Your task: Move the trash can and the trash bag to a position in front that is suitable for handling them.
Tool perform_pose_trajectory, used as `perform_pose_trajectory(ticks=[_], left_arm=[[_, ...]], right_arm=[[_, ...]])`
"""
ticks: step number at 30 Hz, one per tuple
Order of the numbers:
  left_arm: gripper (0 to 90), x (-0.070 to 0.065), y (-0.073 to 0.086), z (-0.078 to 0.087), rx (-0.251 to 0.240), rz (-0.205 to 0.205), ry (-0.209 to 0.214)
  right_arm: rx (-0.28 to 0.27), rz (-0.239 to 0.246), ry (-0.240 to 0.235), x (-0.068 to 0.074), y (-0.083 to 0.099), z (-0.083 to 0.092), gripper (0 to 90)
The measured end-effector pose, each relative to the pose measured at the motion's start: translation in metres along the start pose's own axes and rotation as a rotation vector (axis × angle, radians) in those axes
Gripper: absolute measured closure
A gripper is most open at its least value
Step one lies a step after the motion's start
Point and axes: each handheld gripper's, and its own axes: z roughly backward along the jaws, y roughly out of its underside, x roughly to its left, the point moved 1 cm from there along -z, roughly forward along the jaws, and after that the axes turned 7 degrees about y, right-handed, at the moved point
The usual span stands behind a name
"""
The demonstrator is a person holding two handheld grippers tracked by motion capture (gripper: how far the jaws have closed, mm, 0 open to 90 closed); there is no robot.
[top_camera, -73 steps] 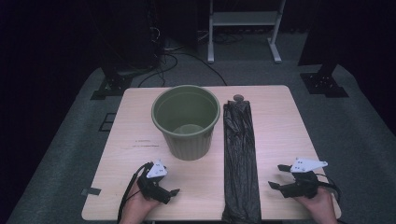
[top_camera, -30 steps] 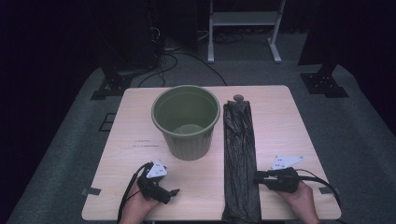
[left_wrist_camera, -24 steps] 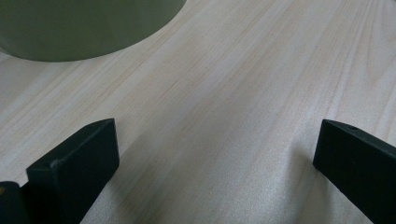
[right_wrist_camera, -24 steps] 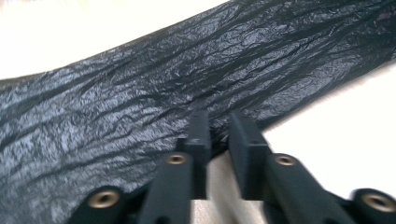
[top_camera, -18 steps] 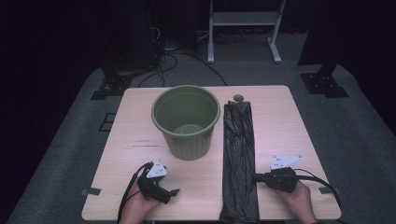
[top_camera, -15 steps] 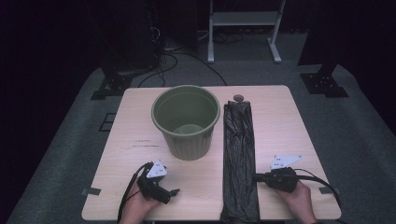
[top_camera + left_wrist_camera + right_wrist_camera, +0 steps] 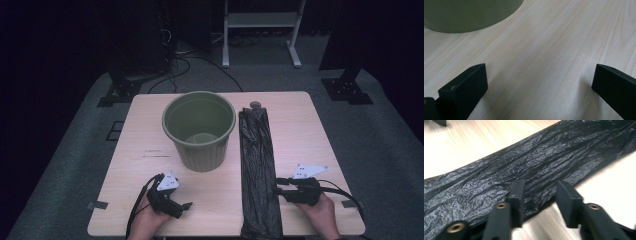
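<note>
A long black plastic bag (image 7: 256,160) lies flat along the wooden table (image 7: 145,130), right of an upright, empty green bin (image 7: 199,127). My right gripper (image 7: 278,189) lies at the bag's right edge near the front, pointing left. In the right gripper view its jaws (image 7: 540,195) have just been opening; they stand apart, with the crinkled edge of the bag (image 7: 536,157) lying between them and not pinched. My left gripper (image 7: 184,207) rests on the table in front of the bin, open (image 7: 539,82) over bare wood, with the bin's base (image 7: 461,15) ahead of it.
A small dark round object (image 7: 255,105) sits at the bag's far end. The bag's near end hangs over the table's front edge. Tape tabs (image 7: 97,205) mark the table's front corners. On the floor behind are cables, black stand feet (image 7: 117,92) and a white frame (image 7: 260,20).
My right gripper has moved left from the open table to the bag's right edge, where it has since stayed. The left gripper, the bin and the bag have not moved.
</note>
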Motion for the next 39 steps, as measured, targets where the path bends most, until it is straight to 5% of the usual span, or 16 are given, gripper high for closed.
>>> perform_pose_trajectory(ticks=[6,8,13,39], left_arm=[[0.0,0.000,0.000,0.000,0.001,0.001,-0.001],[0.0,0.000,0.000,0.000,0.000,0.001,0.000],[0.0,0.000,0.000,0.000,0.000,0.000,-0.001],[0.0,0.000,0.000,0.000,0.000,0.000,-0.001]], right_arm=[[0.018,0.026,0.009,0.002,0.002,-0.006,50.5],[0.020,0.088,0.038,0.008,0.001,-0.007,68.0],[0.017,0.083,0.015,0.013,-0.001,-0.010,86.7],[0.047,-0.017,0.154,-0.028,0.026,0.041,88.2]])
